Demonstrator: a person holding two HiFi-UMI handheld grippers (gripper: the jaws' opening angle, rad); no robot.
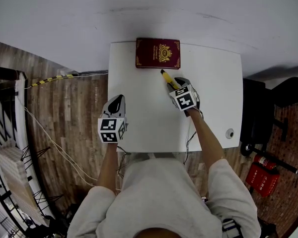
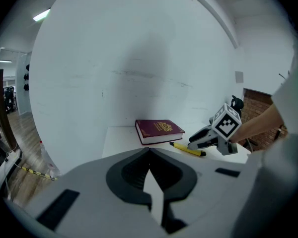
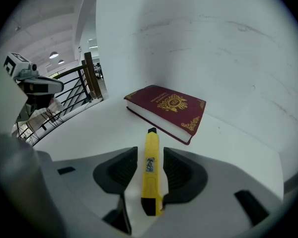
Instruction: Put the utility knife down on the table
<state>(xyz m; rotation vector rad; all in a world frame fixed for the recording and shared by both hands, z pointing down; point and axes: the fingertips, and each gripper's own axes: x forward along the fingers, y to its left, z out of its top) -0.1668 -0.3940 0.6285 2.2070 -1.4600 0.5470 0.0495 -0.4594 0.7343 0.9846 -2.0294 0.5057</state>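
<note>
The yellow utility knife [image 1: 168, 78] lies flat on the white table [image 1: 149, 123], its black tip pointing at the dark red book [image 1: 158, 53]. My right gripper [image 1: 176, 85] sits over the knife's rear end. In the right gripper view the knife [image 3: 151, 167] runs between the two dark pads [image 3: 120, 170] with a slim gap on each side, so the jaws stand open around it. My left gripper [image 1: 118, 101] hovers at the table's left edge, its jaws closed to a point and empty. The left gripper view shows the knife [image 2: 187, 149] beside the book [image 2: 159, 129].
The book lies against the white wall at the table's far edge. A small round fitting [image 1: 230, 133] sits near the table's right edge. A red fire extinguisher [image 1: 262, 178] stands on the wooden floor to the right. A black railing [image 3: 69, 90] runs on the left.
</note>
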